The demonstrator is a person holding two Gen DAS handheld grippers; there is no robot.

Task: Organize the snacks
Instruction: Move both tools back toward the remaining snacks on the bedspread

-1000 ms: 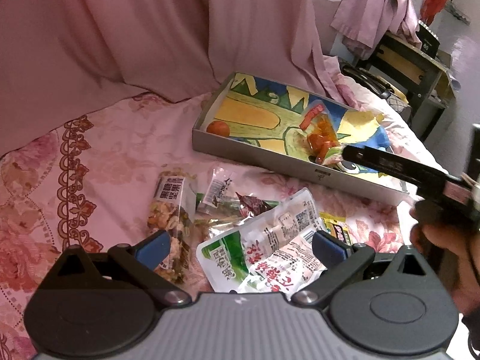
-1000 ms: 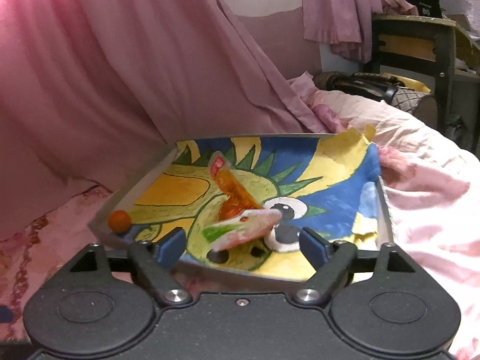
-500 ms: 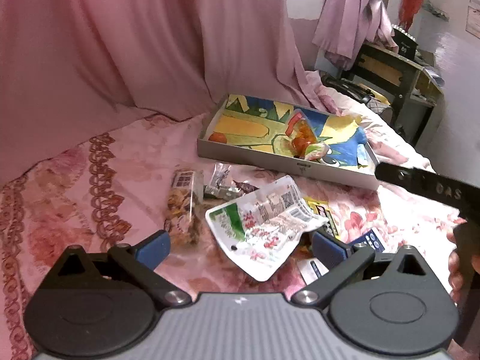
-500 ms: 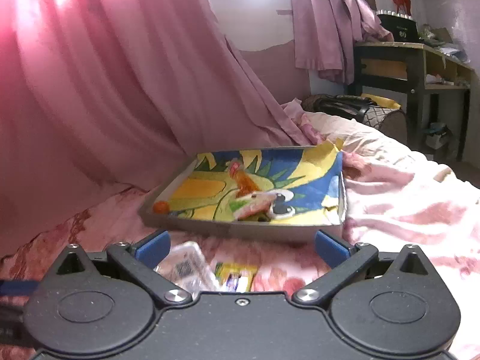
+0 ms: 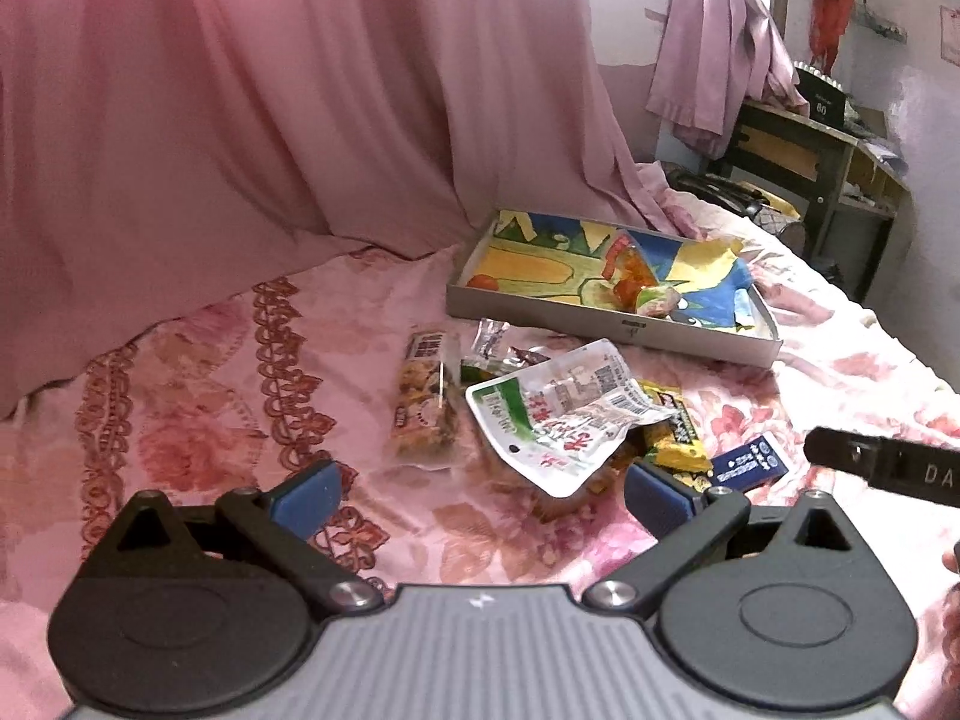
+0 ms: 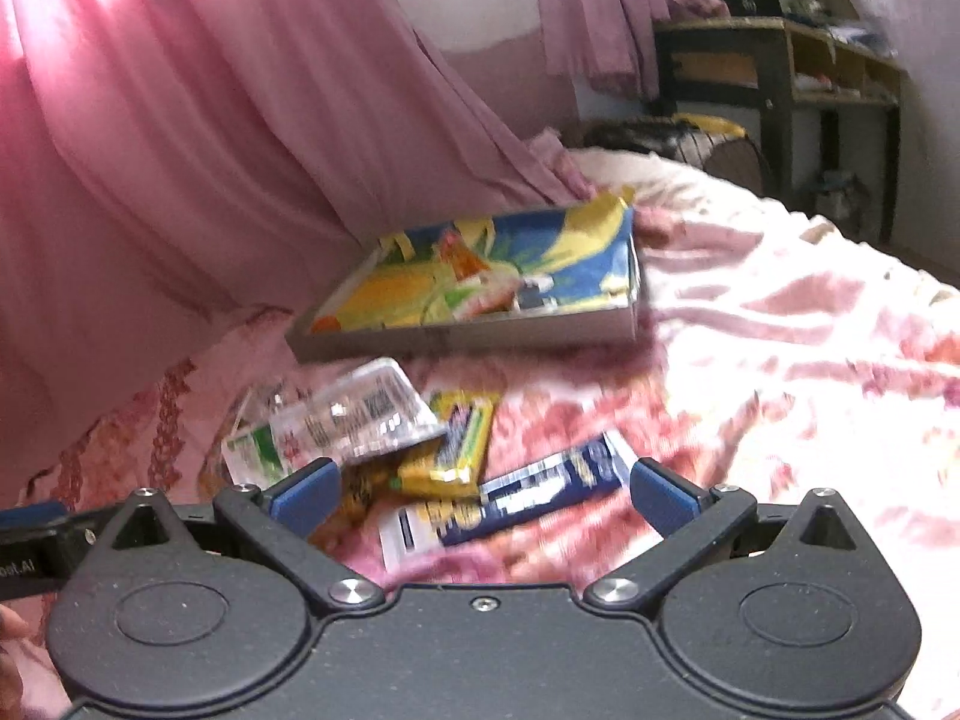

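Currently, snacks: loose pile on the pink floral bedspread (image 5: 198,420), just in front of the tray, none held.
White-green pouch (image 5: 558,414): biggest pack, crumpled, barcode side up, lying on top of the other packs; also in right wrist view (image 6: 336,420), blurred.
Mixed-nut pack (image 5: 423,402): long, clear, left of the pouch, flat on the bedspread.
Small clear wrappers (image 5: 492,342): between the pile and the tray wall, contents too small to tell.
Yellow pack (image 5: 669,426): partly under the pouch's right edge; right wrist view (image 6: 459,438).
Blue pack (image 5: 750,462): rightmost of the pile, flat, just beside the yellow pack; in right wrist view (image 6: 528,498) it lies between the right tool's fingers but untouched.
Tray (image 5: 600,333): shallow grey box with a blue-yellow-green cartoon lining, on the bedspread behind the pile.
In tray: orange packet (image 5: 630,273) and pink-green packet (image 5: 657,300) near the middle, touching; small orange ball (image 5: 483,282) at the left corner.
Left gripper (image 5: 480,498): jaws spread wide, nothing between them, over bare bedspread short of the pile.
Right gripper (image 6: 480,495): jaws at full spread, pads clear of everything, low over the pile's right side; its body shows at the right edge of the left view.
Background: pink curtain (image 5: 270,108) behind the bed, dark desk (image 5: 822,150) at far right.
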